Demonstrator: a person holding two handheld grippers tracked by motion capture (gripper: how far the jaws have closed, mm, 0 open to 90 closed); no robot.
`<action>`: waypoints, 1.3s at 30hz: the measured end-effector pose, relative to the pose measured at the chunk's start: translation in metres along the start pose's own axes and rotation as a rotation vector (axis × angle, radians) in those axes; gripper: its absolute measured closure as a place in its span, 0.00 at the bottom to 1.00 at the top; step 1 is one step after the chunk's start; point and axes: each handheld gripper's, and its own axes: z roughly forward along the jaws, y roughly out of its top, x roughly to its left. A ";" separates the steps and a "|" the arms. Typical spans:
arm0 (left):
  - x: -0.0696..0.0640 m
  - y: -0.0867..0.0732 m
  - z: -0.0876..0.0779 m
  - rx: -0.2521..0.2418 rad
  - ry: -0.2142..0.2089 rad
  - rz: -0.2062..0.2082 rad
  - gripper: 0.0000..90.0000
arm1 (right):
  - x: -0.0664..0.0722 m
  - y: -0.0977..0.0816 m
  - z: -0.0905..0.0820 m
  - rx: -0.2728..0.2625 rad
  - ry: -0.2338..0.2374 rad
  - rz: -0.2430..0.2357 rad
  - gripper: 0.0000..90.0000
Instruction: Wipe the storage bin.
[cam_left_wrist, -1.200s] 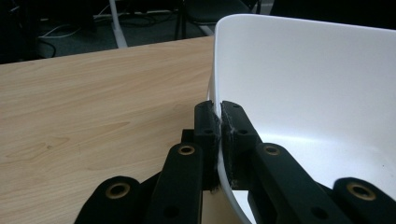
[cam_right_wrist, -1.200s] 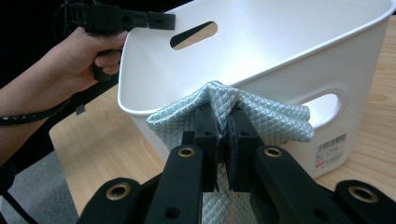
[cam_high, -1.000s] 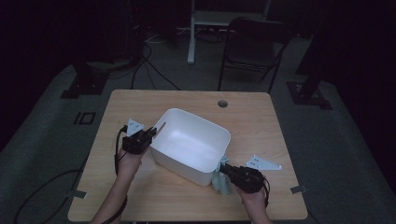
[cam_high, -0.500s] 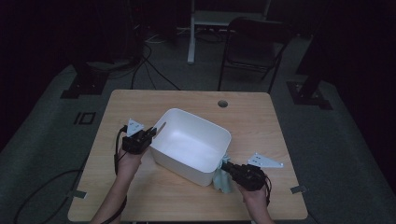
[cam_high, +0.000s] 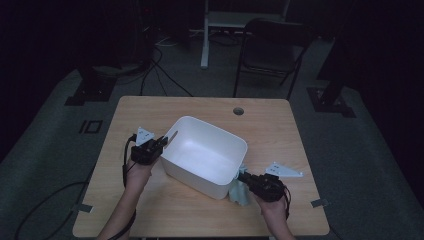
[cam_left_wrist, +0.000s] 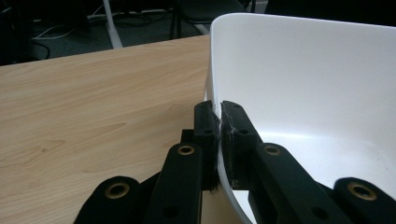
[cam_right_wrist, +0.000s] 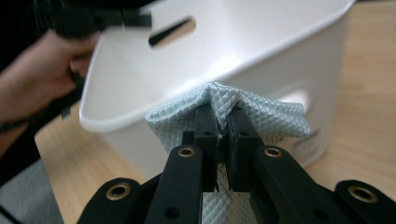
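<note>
Right gripper (cam_right_wrist: 223, 123) clamped on pale-green cloth (cam_right_wrist: 261, 116), held against tub (cam_high: 205, 155) wall just ahead. Left gripper (cam_left_wrist: 220, 122) clamped on tub rim beyond. Tub likely tipped if cloth is pulled hard.

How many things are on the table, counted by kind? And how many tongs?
White tubs: 1
Pale green cloths: 1
Tongs: 2, the left tongs pinching the tub's rim, the right tongs pinching the cloth
Total: 4
</note>
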 end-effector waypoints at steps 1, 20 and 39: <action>0.000 0.000 0.000 0.000 -0.005 -0.004 0.95 | -0.001 0.002 -0.002 -0.013 0.001 -0.001 0.94; -0.002 0.000 0.001 -0.004 -0.008 0.006 0.95 | -0.010 0.003 0.005 -0.025 -0.039 0.007 0.94; -0.002 0.000 0.001 -0.004 0.000 0.007 0.95 | -0.022 0.005 0.011 -0.013 -0.067 0.026 0.94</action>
